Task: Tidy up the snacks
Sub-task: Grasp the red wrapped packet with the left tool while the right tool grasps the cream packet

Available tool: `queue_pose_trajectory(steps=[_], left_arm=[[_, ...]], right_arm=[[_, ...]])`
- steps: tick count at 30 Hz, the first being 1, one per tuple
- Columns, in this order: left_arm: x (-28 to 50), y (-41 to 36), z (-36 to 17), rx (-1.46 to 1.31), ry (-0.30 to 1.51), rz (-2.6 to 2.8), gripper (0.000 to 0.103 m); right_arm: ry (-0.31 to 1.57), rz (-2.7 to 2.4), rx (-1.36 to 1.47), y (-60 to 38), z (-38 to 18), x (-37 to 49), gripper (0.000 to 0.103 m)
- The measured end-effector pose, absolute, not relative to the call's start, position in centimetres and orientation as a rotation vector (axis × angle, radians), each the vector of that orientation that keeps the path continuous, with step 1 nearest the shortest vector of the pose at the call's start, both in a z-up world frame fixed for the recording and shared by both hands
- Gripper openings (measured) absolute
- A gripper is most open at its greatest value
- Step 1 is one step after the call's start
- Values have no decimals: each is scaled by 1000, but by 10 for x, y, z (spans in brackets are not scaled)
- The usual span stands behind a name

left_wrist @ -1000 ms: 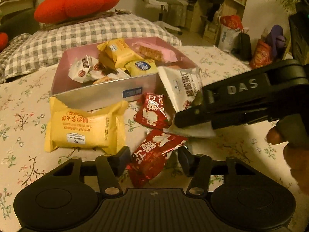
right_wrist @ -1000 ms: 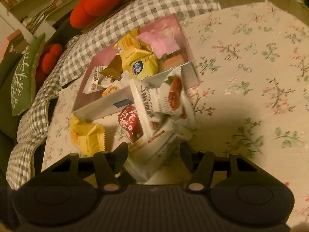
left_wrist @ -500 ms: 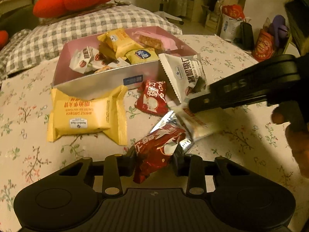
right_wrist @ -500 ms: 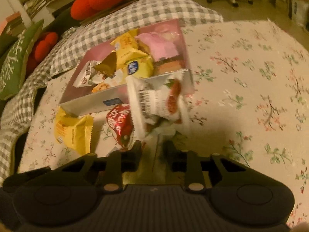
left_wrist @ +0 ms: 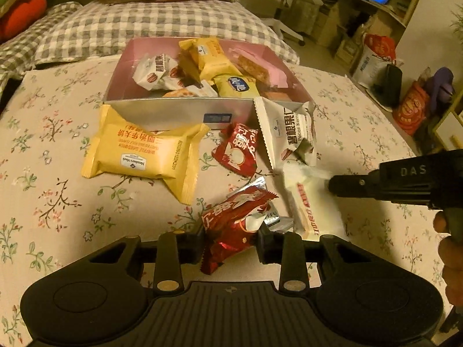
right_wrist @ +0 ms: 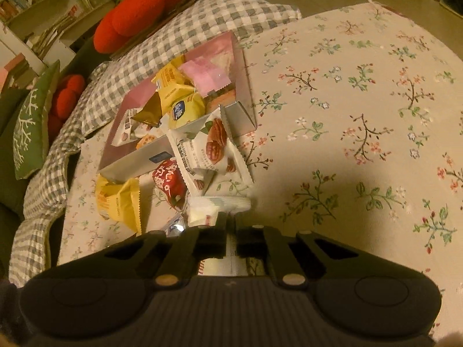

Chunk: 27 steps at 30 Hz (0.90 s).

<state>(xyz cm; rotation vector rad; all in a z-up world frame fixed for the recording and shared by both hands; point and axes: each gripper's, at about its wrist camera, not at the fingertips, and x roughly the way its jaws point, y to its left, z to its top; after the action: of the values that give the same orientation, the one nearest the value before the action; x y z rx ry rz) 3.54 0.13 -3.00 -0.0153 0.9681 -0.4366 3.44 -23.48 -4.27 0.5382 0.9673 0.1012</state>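
Both grippers have closed since before: the left gripper (left_wrist: 230,238) now pinches the red packet (left_wrist: 231,225) at lower middle, and the right gripper (right_wrist: 230,231) squeezes the white packet (right_wrist: 215,208). Box (left_wrist: 173,111) sits upper middle.

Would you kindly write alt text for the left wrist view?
The left gripper holds a red snack packet over a floral cloth, while the right gripper pinches a white packet. Behind lie a yellow waffle packet and a box of snacks.

Red packet (left_wrist: 231,225) — floral cloth (left_wrist: 58,202)
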Motion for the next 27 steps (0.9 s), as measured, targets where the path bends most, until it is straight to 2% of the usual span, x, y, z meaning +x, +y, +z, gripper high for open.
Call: queue_pose_trajectory(steps=[4,7,9,21,24,27], left_arm=[[37,1,-33,-8,996,-420,31],[38,2,-35,-6,1011,-402,31],[38,3,-35,5,1012,-392,31],[43,20,-39,-18,1038,-353,31],[43,22,-39,-29,1040,-355,31],[43,22,-39,-31,1042,-355,31]], right_arm=[[972,119,542,-234,-42,33,8],[969,101,534,-231,-41,33,35],[954,97,508,-226,-39,32,57],[1009,110,88,-167,-50,35,57],[993,92,-23,-156,-52,33,45],[991,91,-34,-156,-52,34,44]])
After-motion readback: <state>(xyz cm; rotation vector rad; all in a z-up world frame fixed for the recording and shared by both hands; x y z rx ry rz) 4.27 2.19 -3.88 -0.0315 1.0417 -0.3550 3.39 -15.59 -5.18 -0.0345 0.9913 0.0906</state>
